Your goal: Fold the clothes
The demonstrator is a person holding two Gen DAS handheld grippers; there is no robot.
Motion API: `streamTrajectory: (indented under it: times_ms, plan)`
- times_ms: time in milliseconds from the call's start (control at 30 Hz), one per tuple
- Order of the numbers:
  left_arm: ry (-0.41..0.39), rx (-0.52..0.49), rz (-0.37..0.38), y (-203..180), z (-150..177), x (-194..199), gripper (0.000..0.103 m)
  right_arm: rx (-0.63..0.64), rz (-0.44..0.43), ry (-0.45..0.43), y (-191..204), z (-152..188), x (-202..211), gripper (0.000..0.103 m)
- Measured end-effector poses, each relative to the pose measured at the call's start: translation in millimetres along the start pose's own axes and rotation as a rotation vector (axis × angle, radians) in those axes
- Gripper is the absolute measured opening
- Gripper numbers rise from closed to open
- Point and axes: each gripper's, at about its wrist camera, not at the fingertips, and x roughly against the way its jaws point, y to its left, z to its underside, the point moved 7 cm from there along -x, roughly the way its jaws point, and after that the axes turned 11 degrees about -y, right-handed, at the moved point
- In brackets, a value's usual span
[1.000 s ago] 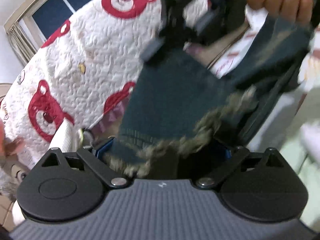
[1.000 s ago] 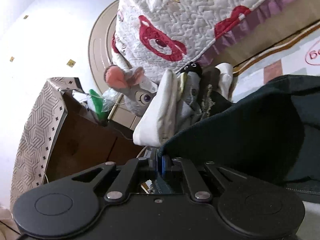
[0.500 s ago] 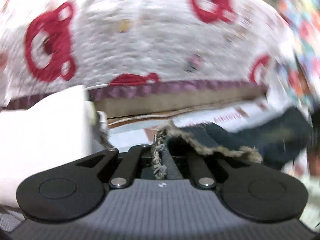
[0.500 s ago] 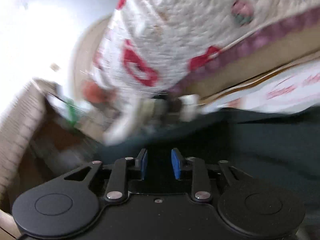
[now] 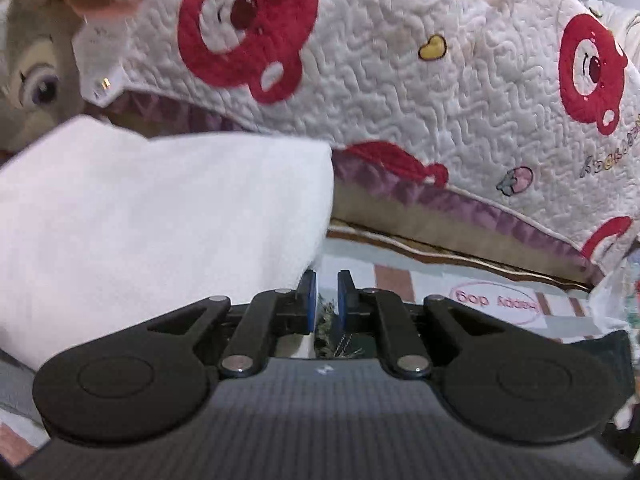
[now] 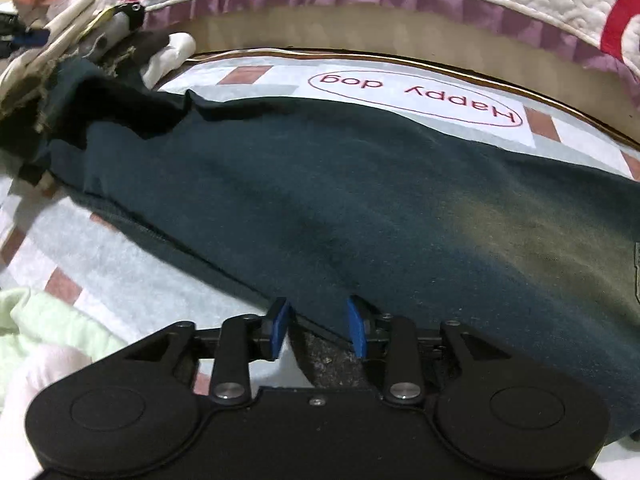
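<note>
Dark teal frayed-hem trousers run leftward across the right gripper, parted at their edge; left gripper narrowly parted, seemingly empty.

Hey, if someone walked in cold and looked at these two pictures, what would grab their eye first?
Probably the white quilt with big red bear faces, draped across the top of the left wrist view, with a white pillow bulging in at the left. In the right wrist view, a dark teal garment lies spread over the patterned sheet, its near edge between the open right claw.
</note>
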Motion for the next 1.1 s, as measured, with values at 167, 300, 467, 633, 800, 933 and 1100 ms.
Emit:
streamTrajectory:
  times_ms: [167,300,467,633,800,933,1100]
  plan:
    - [-0.019,-0.121,0.097,-54,25,32,0.054,-0.062,0.013,-0.026,-4,1,3,0.043]
    - [-0.112,-0.187,0.150,-92,51,58,0.055,-0.236,0.067,-0.117,-41,5,41,0.043]
    - [-0.113,-0.247,0.104,-143,106,43,0.062,-0.455,0.135,-0.230,-87,11,89,0.044]
    - [0.056,-0.294,0.292,-214,161,11,0.062,-0.683,0.291,-0.291,-166,38,129,0.056]
    - [0.182,-0.265,0.322,-234,190,-26,0.062,-0.913,0.482,-0.331,-256,76,166,0.056]
    - [0.227,-0.260,0.294,-230,202,-43,0.062,-1.081,0.612,-0.359,-319,105,191,0.056]
    - [0.283,-0.255,0.260,-224,217,-64,0.062,-1.223,0.547,-0.410,-352,123,170,0.060]
